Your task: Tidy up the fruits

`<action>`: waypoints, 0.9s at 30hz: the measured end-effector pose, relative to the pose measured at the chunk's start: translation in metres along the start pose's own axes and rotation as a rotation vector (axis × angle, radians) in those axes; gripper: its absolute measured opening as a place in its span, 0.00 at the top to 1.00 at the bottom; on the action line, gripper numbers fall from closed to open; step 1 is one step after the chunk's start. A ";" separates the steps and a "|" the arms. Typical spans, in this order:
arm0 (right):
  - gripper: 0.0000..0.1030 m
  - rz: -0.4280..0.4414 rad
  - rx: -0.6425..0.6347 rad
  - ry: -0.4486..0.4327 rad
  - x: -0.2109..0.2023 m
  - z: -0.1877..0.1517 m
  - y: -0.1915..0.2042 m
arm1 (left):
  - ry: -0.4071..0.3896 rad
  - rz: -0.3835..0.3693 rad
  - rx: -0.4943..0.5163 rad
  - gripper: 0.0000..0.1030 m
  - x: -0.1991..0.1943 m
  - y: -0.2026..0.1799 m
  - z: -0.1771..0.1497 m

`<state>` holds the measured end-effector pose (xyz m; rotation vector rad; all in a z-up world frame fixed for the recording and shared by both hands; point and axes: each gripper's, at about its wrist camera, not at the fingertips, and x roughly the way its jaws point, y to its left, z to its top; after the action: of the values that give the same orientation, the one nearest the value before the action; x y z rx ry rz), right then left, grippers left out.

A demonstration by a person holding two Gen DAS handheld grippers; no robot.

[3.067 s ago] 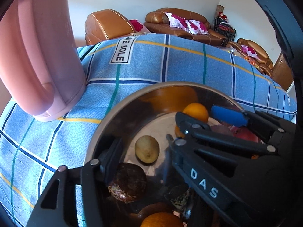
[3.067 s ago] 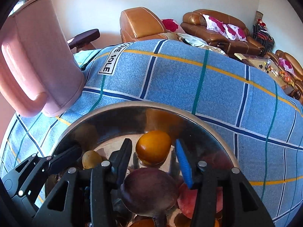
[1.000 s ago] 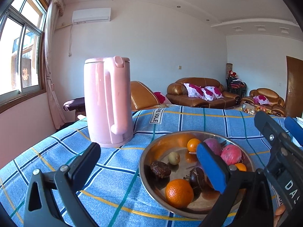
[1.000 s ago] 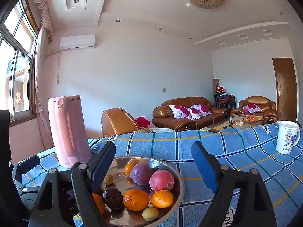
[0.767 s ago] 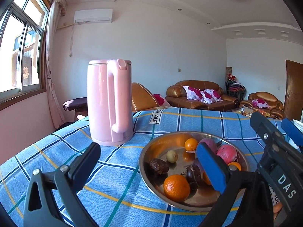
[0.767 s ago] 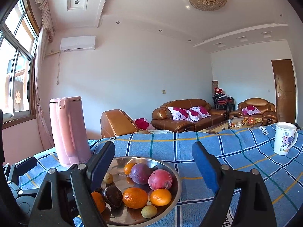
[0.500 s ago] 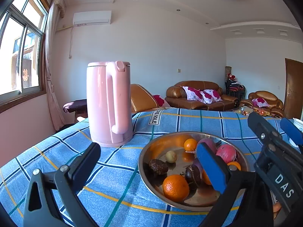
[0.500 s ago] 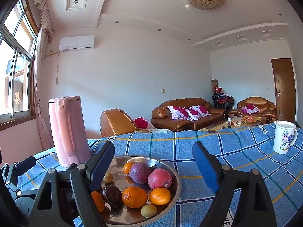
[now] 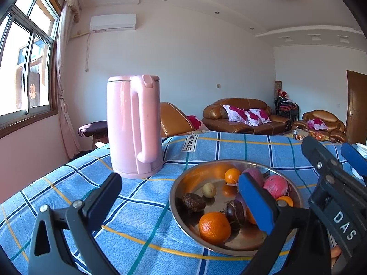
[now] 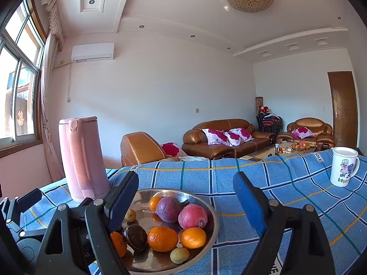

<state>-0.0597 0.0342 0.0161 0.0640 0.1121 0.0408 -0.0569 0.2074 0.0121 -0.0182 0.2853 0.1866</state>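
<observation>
A steel bowl (image 9: pixel 174 197) (image 10: pixel 213 215) stands on the blue checked tablecloth with several fruits in it. Among them are oranges (image 9: pixel 214 228) (image 10: pixel 162 238), a purple fruit (image 10: pixel 169 208), a pink-red fruit (image 9: pixel 275 184) (image 10: pixel 192 216), dark brown fruits (image 9: pixel 192 202) and a small green one (image 10: pixel 179 255). My left gripper (image 9: pixel 176 180) hovers open, near and left of the bowl, holding nothing. My right gripper (image 10: pixel 185 178) is open too, above the bowl's near side, with empty space between its pads. Its fingers (image 9: pixel 325 174) show at the right of the left wrist view.
A tall pink kettle (image 9: pixel 134 126) (image 10: pixel 82 158) stands on the cloth behind and left of the bowl. A white printed mug (image 10: pixel 344 167) sits far right on the table. Brown leather sofas (image 10: pixel 224 137) lie beyond the table's far edge.
About three seconds ago both grippers were low inside the bowl among the fruits. They have since drawn back and levelled out, empty. Over the last second hardly anything moved.
</observation>
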 end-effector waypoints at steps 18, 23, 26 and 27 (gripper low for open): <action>0.17 -0.005 0.001 -0.004 -0.003 0.001 0.000 | -0.011 0.004 0.029 0.00 -0.003 -0.006 0.002; 0.17 -0.005 0.002 -0.004 -0.004 0.001 -0.002 | -0.010 0.002 0.032 0.00 -0.003 -0.008 0.003; 0.17 -0.006 0.001 -0.002 -0.004 0.000 -0.002 | -0.010 0.002 0.032 0.00 -0.003 -0.008 0.003; 0.17 -0.006 0.001 -0.002 -0.004 0.000 -0.002 | -0.010 0.002 0.033 0.00 -0.003 -0.008 0.003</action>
<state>-0.0640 0.0315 0.0168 0.0652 0.1102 0.0345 -0.0579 0.1993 0.0154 0.0160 0.2779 0.1842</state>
